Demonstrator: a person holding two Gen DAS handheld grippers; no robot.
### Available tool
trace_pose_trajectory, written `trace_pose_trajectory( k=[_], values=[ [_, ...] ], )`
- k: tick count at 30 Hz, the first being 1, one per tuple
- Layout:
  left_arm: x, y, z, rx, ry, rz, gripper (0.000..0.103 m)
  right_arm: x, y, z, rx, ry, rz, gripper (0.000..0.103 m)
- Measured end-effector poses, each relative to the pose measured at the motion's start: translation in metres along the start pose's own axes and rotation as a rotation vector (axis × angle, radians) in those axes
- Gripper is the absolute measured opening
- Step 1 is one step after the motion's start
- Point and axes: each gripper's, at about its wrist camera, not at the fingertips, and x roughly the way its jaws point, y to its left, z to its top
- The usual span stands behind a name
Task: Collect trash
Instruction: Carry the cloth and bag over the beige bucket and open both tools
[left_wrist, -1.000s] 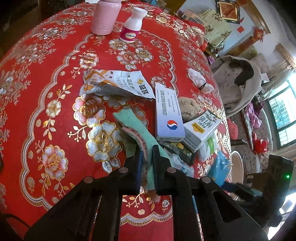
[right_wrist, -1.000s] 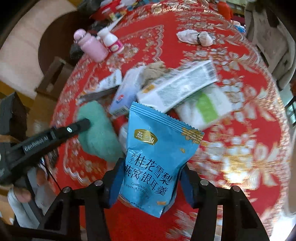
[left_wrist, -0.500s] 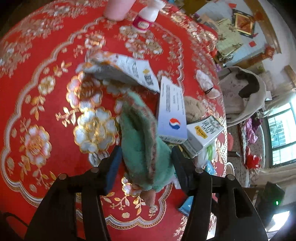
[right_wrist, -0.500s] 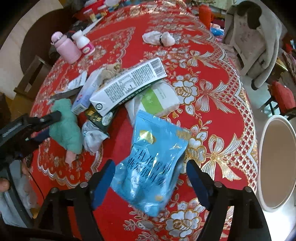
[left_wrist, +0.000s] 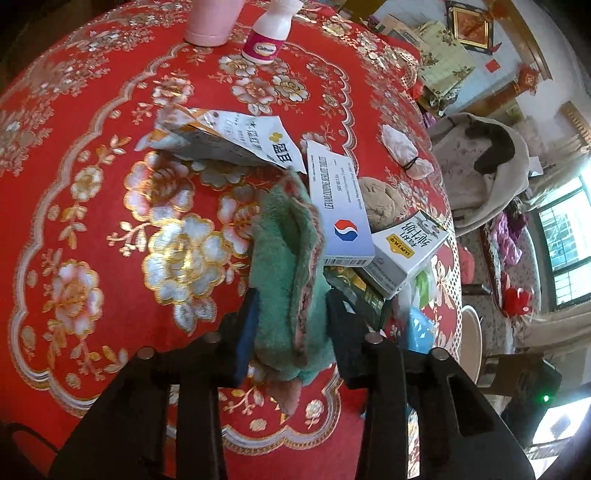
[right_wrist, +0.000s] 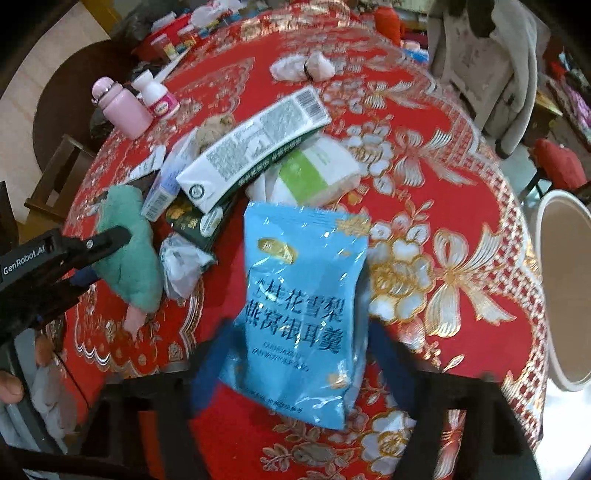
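Observation:
On the red flowered tablecloth (left_wrist: 92, 221) lies a heap of trash. My left gripper (left_wrist: 291, 325) has a green fuzzy cloth (left_wrist: 284, 258) bunched between its jaws, which are closing; both pads touch it. From the right wrist view one left finger (right_wrist: 110, 236) lies across that cloth (right_wrist: 129, 236). My right gripper (right_wrist: 299, 354) is closing on a blue snack bag (right_wrist: 306, 288) near the table's front edge; its blurred pads sit against the bag's two sides.
The heap holds a milk carton (right_wrist: 255, 144), a white-and-blue box (left_wrist: 340, 210), a torn white packet (left_wrist: 229, 136), a green-and-white pack (right_wrist: 317, 170) and crumpled plastic (right_wrist: 181, 262). A pink bottle (right_wrist: 122, 107) and white pill bottle (right_wrist: 155, 96) stand behind. A white bin (right_wrist: 565, 288) stands beside the table.
Both grippers opened wide half a second ago and have narrowed again. The left now spans a thicker bunch of the cloth. The blue bag dropped flatter onto the table, then the right jaws came back in.

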Motion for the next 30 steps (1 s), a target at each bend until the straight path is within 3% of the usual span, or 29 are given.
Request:
trace_pose_trajectory(
  k=[2,13,30],
  values=[
    [-0.009,0.001,-0.001,0.004,-0.007,0.004,0.031,-0.001,-0.003,0.001,-0.006,0.006,0.01,0.051],
    [-0.051,-0.051,-0.01,0.149,-0.091,0.005,0.031,-0.044,-0.018,0.016,-0.072,-0.067,0.0,0.05],
    [-0.012,-0.168,-0.045,0.395,-0.021,-0.045,0.031,-0.092,-0.086,0.016,0.017,-0.144,-0.082,0.05]
  ],
)
